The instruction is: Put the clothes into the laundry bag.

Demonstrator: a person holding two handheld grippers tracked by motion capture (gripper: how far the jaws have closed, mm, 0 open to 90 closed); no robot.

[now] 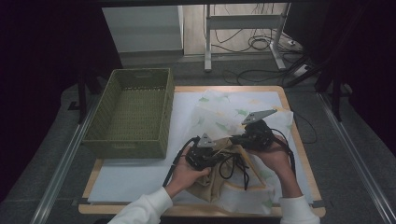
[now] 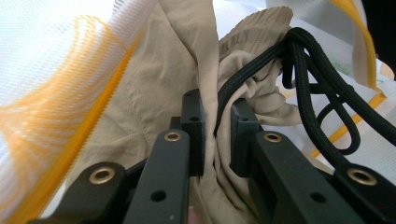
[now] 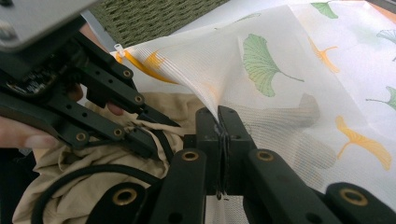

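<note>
Pinching beige cloth (image 2: 154,93) and black cord (image 2: 261,70), the left gripper (image 2: 217,121) faces the right gripper (image 3: 218,122), clamped on the mesh bag (image 3: 261,79).

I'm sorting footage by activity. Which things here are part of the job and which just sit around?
In the job: beige garment with black drawstring, white mesh bag, left gripper, right gripper.
Lying about: green basket, floor cables.

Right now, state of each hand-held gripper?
Left hand-held gripper: shut on the beige garment, beside its black drawstring.
Right hand-held gripper: shut on the edge of the white mesh bag.
</note>
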